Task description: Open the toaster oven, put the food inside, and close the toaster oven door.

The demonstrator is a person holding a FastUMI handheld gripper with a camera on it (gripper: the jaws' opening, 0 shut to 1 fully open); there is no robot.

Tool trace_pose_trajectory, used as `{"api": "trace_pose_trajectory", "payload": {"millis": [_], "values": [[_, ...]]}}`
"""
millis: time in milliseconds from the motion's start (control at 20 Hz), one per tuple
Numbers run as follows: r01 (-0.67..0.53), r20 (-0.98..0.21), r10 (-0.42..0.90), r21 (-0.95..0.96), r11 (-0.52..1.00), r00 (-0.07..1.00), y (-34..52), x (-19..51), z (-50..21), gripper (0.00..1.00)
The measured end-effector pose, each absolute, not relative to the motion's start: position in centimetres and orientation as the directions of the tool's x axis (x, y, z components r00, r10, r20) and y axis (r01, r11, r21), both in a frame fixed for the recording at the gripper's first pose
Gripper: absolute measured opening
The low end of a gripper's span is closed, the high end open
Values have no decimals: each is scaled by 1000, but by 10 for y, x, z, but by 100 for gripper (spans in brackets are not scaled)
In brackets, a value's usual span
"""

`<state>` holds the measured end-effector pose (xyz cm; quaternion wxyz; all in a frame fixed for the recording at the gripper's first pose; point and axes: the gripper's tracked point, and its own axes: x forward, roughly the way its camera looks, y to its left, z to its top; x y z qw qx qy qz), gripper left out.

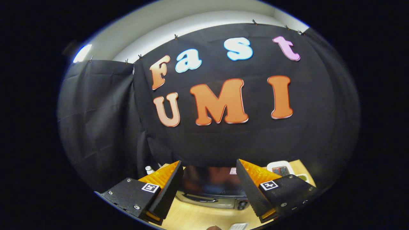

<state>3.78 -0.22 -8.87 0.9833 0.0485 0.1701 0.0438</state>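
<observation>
My gripper (209,185) is open, its two fingers wide apart with nothing between them. Below and beyond the fingers stands the toaster oven (212,187), seen from above: a dark glossy top and a silver front with a handle (199,198). Its door looks closed. Past the right finger (252,188) sits a white plate (281,168) holding dark reddish food. The gripper hangs well above the wooden table (191,218), pointed mostly at the booth wall.
A small white bottle (149,169) stands on the table beyond the left finger. A small bowl with something greenish (302,176) sits right of the plate. A pale object (238,226) lies on the table in front of the oven.
</observation>
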Motion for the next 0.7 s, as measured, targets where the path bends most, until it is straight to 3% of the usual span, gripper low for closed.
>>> {"api": "trace_pose_trajectory", "payload": {"millis": [700], "values": [[-31,-83,31,7,999,996,-49,31,60,98]]}}
